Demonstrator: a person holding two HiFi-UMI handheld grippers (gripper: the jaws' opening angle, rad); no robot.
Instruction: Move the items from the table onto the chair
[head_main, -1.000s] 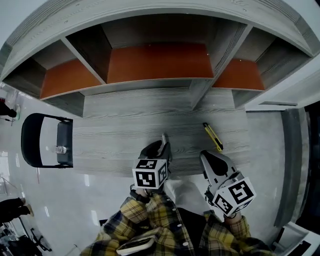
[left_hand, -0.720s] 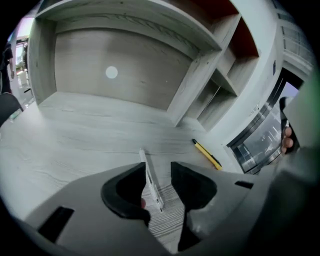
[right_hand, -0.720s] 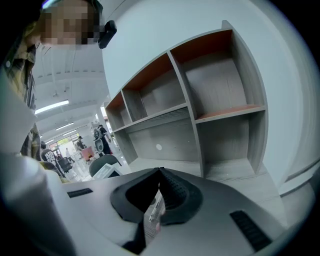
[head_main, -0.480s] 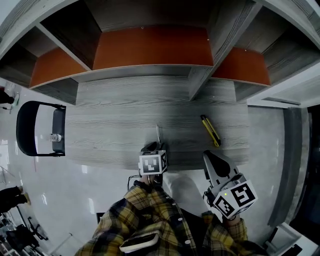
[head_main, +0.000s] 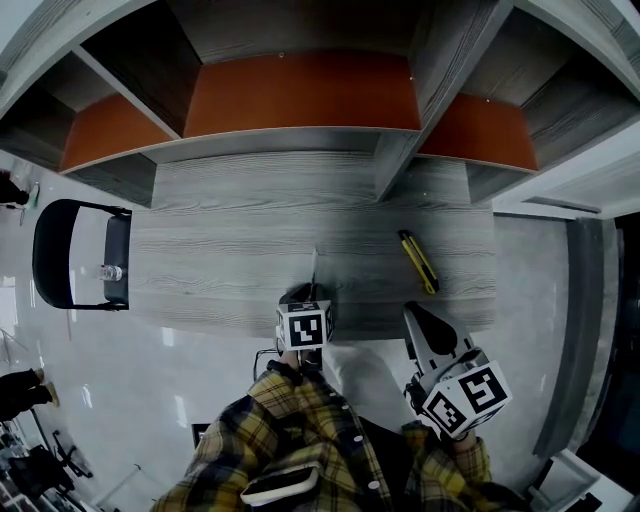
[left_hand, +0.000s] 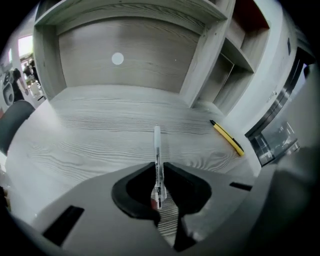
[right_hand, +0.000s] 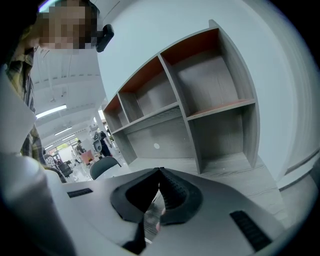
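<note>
Left gripper (left_hand: 158, 167) jaws, just closing, pinch pen (left_hand: 157, 142) on table (left_hand: 95, 137); yellow cutter (left_hand: 227, 138) at pen's 2 o'clock; right gripper (right_hand: 160, 172) clenched.

The grey wood-grain table (head_main: 220, 260) carries a shelf unit (head_main: 395, 170) along its back edge, its bays backed in orange; a pen (head_main: 315, 264) sits near the front edge, about mid-width, pointing toward the shelves; a yellow knife (head_main: 420, 262) lies slanted on the top, well apart to the pen's right. Just off the table's left end stands a chair (head_main: 120, 240); a clear bottle (head_main: 108, 273) is on its seat.
</note>
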